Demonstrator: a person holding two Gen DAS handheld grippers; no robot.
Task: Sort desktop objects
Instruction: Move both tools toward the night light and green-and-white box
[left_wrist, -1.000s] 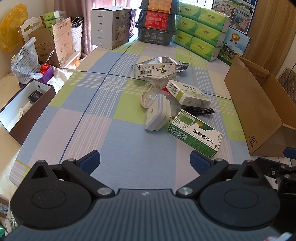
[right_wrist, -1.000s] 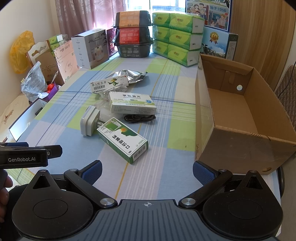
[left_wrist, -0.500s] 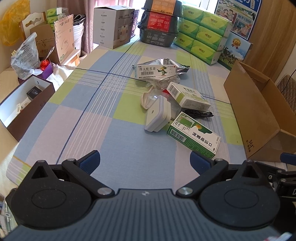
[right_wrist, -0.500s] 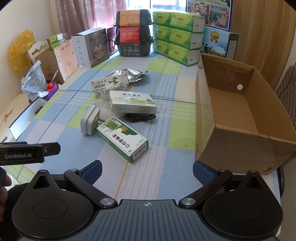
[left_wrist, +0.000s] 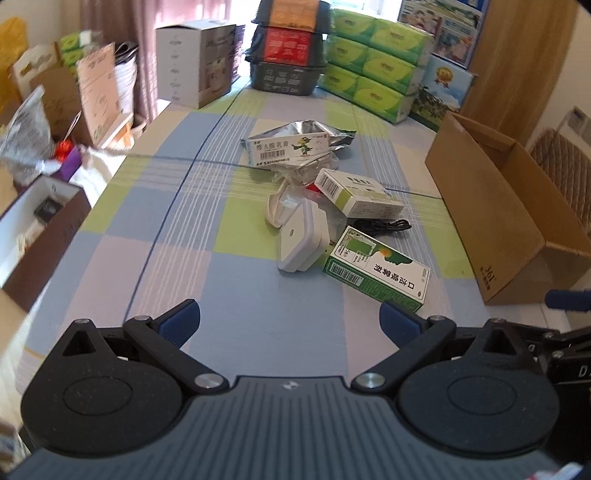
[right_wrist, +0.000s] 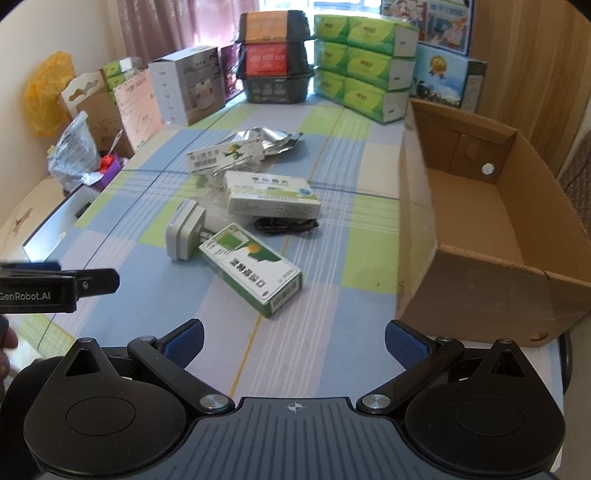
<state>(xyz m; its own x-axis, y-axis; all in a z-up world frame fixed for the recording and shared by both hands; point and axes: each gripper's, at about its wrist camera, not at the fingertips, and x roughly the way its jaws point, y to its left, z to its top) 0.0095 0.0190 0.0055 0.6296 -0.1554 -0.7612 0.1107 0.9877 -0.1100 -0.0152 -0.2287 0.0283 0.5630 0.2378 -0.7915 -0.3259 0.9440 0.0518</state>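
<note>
A heap of small items lies mid-table: a green-and-white spray box (left_wrist: 376, 272) (right_wrist: 251, 272), a white plug adapter (left_wrist: 301, 242) (right_wrist: 184, 232), a white-green medicine box (left_wrist: 358, 192) (right_wrist: 271, 194), a black cable (left_wrist: 382, 224) (right_wrist: 286, 223), a cream box with a green cartoon (left_wrist: 288, 148) (right_wrist: 225, 155) on a silver foil bag (left_wrist: 314, 130) (right_wrist: 271, 139). My left gripper (left_wrist: 290, 321) stands open above the near table edge, short of the adapter. My right gripper (right_wrist: 294, 338) stands open, just short of the spray box. Nothing sits between either pair of fingers.
An open, empty cardboard box (right_wrist: 491, 221) (left_wrist: 495, 206) stands on the table's right side. Tissue packs (right_wrist: 364, 70), stacked dark containers (right_wrist: 273, 55) and a white carton (right_wrist: 188, 83) line the far end. A brown-sided open box (left_wrist: 33, 229) sits off the left edge.
Both grippers have crept forward toward the heap, so the items look slightly nearer. Fingers stay spread wide; nothing on the table has moved.
</note>
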